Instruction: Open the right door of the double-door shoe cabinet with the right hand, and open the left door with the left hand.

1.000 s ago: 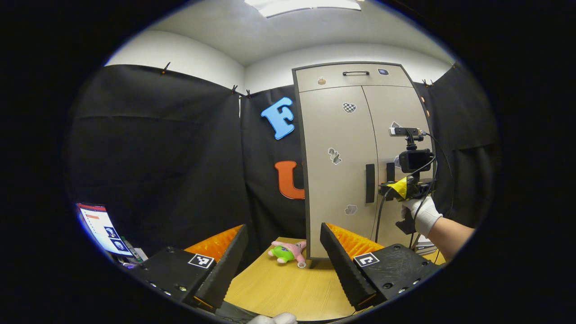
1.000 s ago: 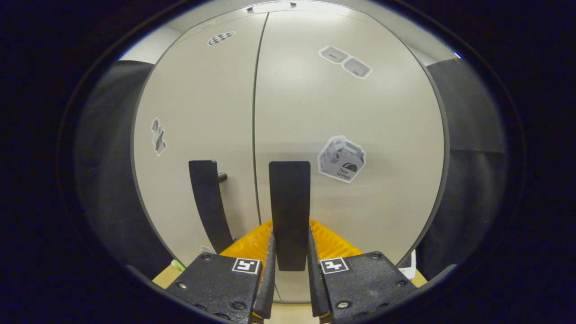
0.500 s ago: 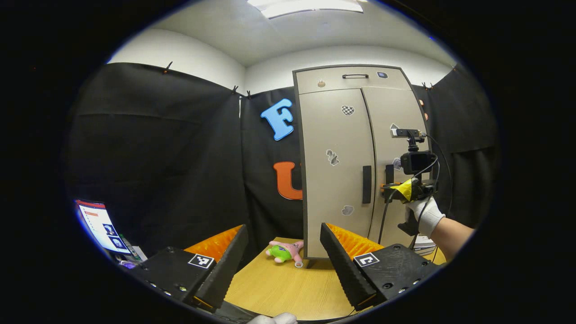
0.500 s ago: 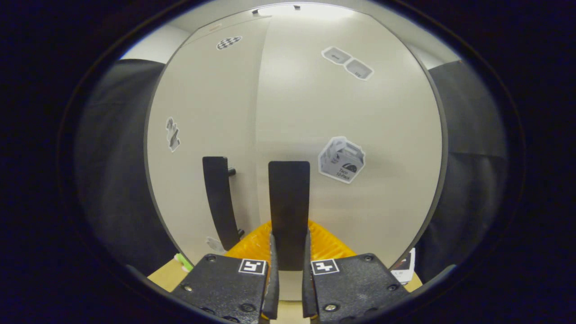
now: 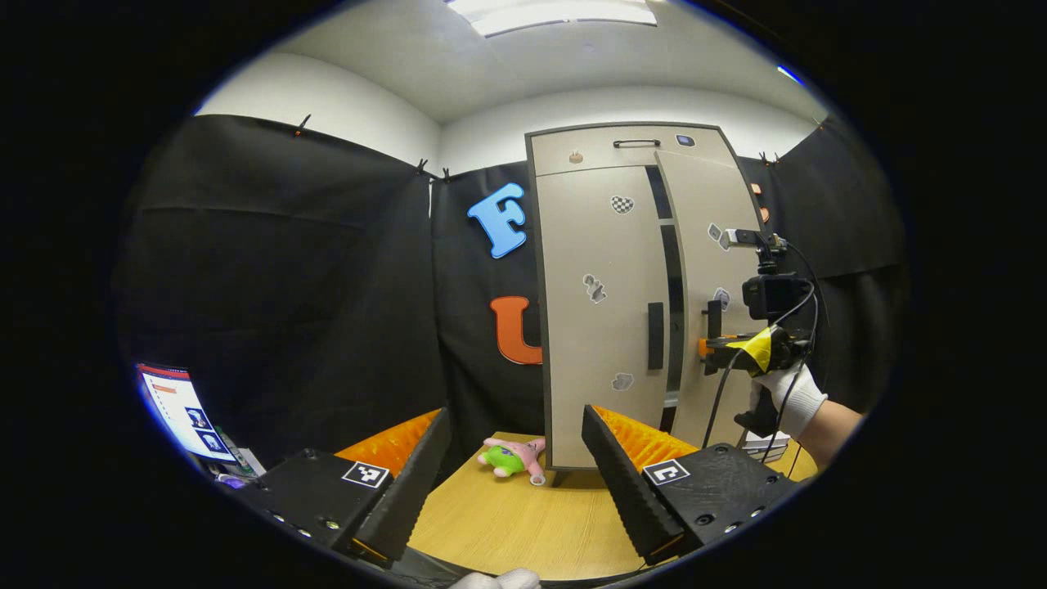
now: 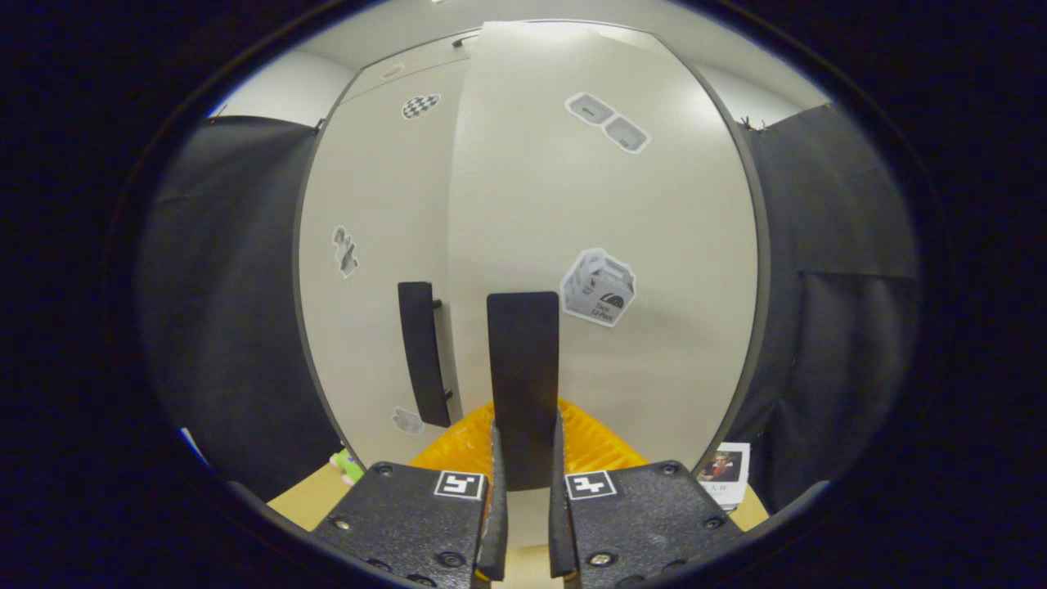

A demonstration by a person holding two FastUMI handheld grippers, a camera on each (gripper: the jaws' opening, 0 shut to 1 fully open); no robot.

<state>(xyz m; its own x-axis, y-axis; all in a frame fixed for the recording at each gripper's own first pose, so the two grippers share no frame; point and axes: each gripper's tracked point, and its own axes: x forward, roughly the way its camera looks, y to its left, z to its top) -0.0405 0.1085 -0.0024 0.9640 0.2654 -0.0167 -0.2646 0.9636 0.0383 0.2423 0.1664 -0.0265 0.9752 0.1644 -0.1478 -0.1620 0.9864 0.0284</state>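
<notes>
Since a second ago, the right door of the tall beige shoe cabinet has swung out from the cabinet front, and we now see a dark gap between it and the flat beige left door, which was flush with it before. Our right gripper is clamped on the right door's black vertical bar handle, both fingers pressed against its sides. In the left gripper view, that gripper, held by a white-gloved hand, sits at the handle on the cabinet's right side. Our left gripper hangs well in front of the cabinet with its fingers wide apart, holding nothing. The left door's black handle is untouched. A pink and green plush toy lies on the light wooden table just beside the cabinet's lower left corner.
</notes>
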